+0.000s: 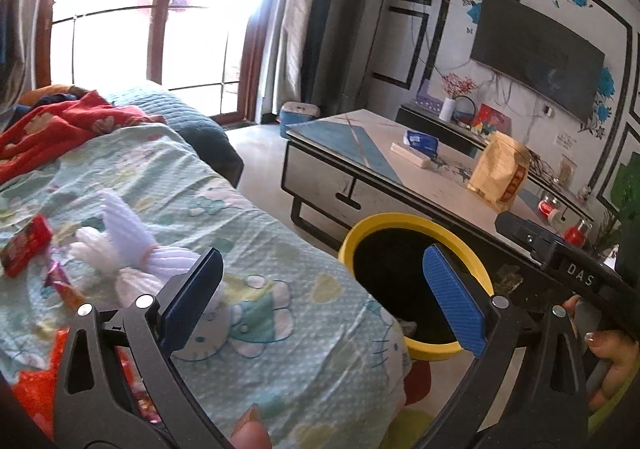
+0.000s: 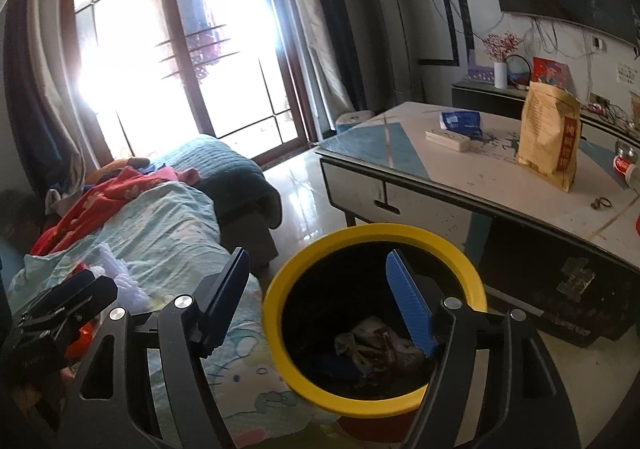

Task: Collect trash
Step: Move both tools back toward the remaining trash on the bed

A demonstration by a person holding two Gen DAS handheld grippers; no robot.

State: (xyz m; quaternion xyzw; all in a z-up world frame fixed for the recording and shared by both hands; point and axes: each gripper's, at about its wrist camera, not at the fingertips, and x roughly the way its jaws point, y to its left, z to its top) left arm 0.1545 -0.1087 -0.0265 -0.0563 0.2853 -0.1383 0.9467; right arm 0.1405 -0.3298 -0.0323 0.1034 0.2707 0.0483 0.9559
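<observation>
1. Two grippers, left gripper point(image 1: 320, 297) and right gripper point(image 2: 316, 301), hang released and empty; ours hover by the yellow-rimmed bin point(image 2: 376, 249).
2. Crumpled waste point(image 2: 380, 345) lies inside it.
3. Farther left, red wrappers point(image 1: 26, 249) wait on the bed point(image 1: 260, 249); we judge fetching them comes next.

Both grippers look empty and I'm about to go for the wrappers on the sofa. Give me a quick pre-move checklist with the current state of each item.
1. Left gripper open and empty: ok.
2. Right gripper open and empty, above the bin's mouth: ok.
3. Yellow-rimmed bin upright beside the sofa, mouth unobstructed: ok.
4. Room left in the bin: ok, only some crumpled trash at the bottom.
5. Targets in view: ok, red packet and small candy wrapper lie on the blanket, left of the left gripper.
6. White knitted item beside the wrappers, trash or not: cannot tell.
</observation>
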